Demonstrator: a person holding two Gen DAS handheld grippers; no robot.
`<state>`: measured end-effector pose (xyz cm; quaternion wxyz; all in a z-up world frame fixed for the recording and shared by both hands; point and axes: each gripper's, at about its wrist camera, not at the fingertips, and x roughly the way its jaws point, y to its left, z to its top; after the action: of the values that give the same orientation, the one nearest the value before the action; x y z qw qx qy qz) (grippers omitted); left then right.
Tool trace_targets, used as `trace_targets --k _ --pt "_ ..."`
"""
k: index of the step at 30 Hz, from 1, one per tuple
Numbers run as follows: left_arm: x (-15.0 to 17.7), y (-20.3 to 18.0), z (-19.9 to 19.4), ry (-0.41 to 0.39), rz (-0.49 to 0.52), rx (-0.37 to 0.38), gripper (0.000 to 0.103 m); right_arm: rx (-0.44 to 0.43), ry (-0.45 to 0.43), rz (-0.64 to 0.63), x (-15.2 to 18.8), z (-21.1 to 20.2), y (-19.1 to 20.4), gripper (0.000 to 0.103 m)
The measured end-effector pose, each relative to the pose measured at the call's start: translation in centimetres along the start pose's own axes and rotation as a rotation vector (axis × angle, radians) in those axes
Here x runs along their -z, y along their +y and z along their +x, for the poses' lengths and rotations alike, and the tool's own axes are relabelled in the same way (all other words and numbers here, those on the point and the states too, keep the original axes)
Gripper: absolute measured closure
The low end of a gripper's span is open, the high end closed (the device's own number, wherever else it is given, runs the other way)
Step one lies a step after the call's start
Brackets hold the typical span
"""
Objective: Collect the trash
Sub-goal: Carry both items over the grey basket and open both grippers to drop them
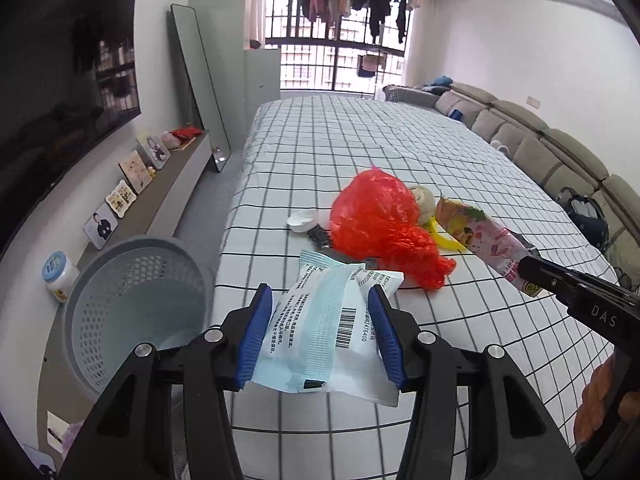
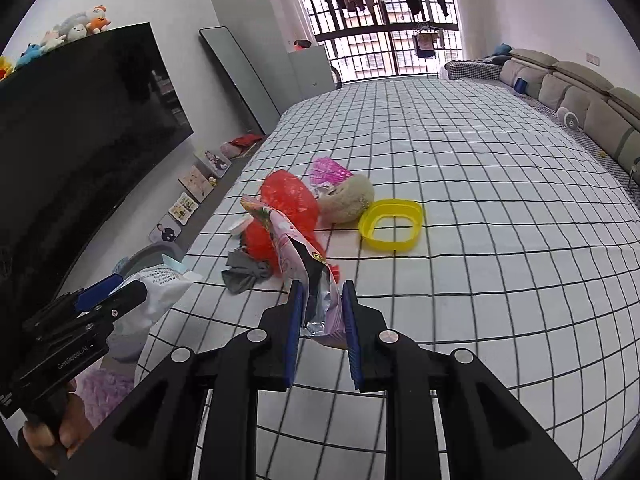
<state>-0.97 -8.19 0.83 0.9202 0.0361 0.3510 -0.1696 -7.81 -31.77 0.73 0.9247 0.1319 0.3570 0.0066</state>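
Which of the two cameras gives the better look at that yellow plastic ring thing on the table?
The right wrist view: the yellow ring lies in the open on the checked cloth, whole outline visible. In the left wrist view only a yellow sliver peeks out behind the red bag and the snack wrapper.

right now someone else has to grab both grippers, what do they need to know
Left gripper: shut on a white and blue packet, held near the table's left edge.
Right gripper: shut on a pink snack wrapper, raised over the table.
Grey bin: on the floor left of the table; what is inside is not clear.
Left on the checked table: red plastic bag, white cap, grey scrap, yellow ring lid, beige lump, pink piece.
Likely next: drop both held items in the bin, then clear the rest.
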Motion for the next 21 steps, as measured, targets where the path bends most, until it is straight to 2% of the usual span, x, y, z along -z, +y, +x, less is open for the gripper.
trace_targets --k 11,15,21 --pt "0.3 10.2 -0.8 -0.003 -0.106 -0.212 0.054 -0.161 0.081 -0.152 -1.7 5.5 11.7 0.083" --pt "1.0 14.6 -0.2 0.029 -0.156 -0.290 0.054 -0.214 0.123 -0.224 -2.2 8.2 16.7 0.083" --pt "2.4 19.4 1.2 0.081 -0.223 -0.358 0.054 -0.246 0.192 -0.330 -2.4 12.6 23.1 0.083"
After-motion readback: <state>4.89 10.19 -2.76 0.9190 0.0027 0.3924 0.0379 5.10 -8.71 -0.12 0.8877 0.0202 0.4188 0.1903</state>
